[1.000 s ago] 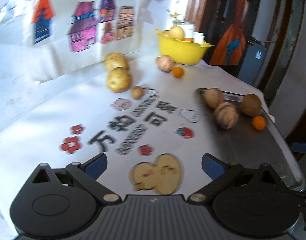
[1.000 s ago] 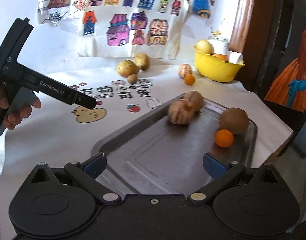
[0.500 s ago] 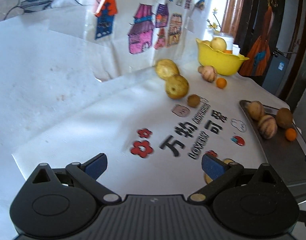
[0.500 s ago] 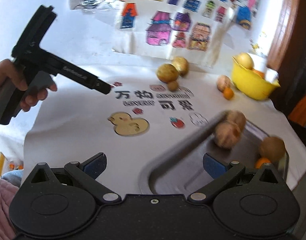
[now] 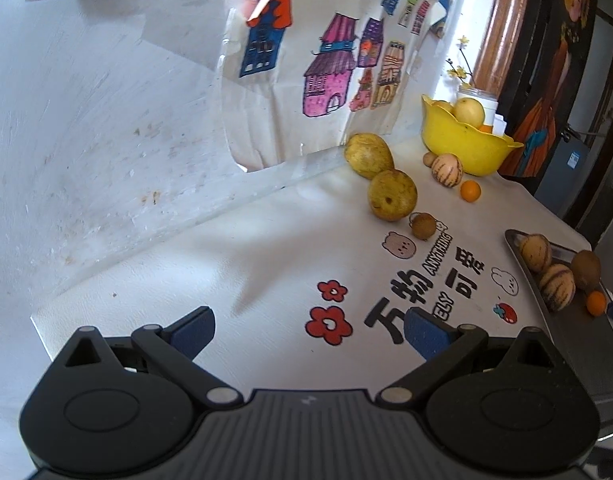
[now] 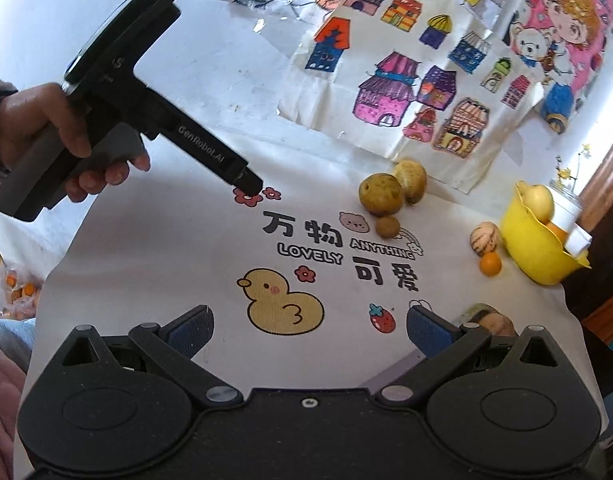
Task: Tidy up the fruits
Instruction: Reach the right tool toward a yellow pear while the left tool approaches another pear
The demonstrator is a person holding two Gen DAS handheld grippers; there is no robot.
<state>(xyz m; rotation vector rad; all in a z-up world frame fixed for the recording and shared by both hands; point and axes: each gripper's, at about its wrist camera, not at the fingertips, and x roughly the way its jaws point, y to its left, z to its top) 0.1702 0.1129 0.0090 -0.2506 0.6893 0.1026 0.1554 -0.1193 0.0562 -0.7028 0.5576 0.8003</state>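
Note:
Two yellow-green pears (image 5: 391, 195) (image 6: 380, 194) lie at the back of the printed white cloth, with a small brown fruit (image 5: 423, 226) (image 6: 387, 227) beside them. A striped melon (image 5: 447, 170) (image 6: 485, 236) and a small orange (image 5: 470, 191) (image 6: 490, 264) sit by the yellow bowl (image 5: 464, 148) (image 6: 534, 248) of fruit. The metal tray (image 5: 566, 336) at right holds several fruits. My left gripper (image 5: 308, 326) is open and empty above the cloth; it also shows in the right wrist view (image 6: 250, 182). My right gripper (image 6: 308, 326) is open and empty.
Children's drawings (image 6: 426, 80) hang on the white wall behind the table. The cloth's right edge (image 6: 562, 300) drops off beside the bowl. A dark door and furniture (image 5: 578, 120) stand at the right. Oranges in a bag (image 6: 18, 288) lie low at the left.
Both grippers have swung left and pulled back. The tray has slid to the right edge of the left view and almost out of the right view. Both stay open.

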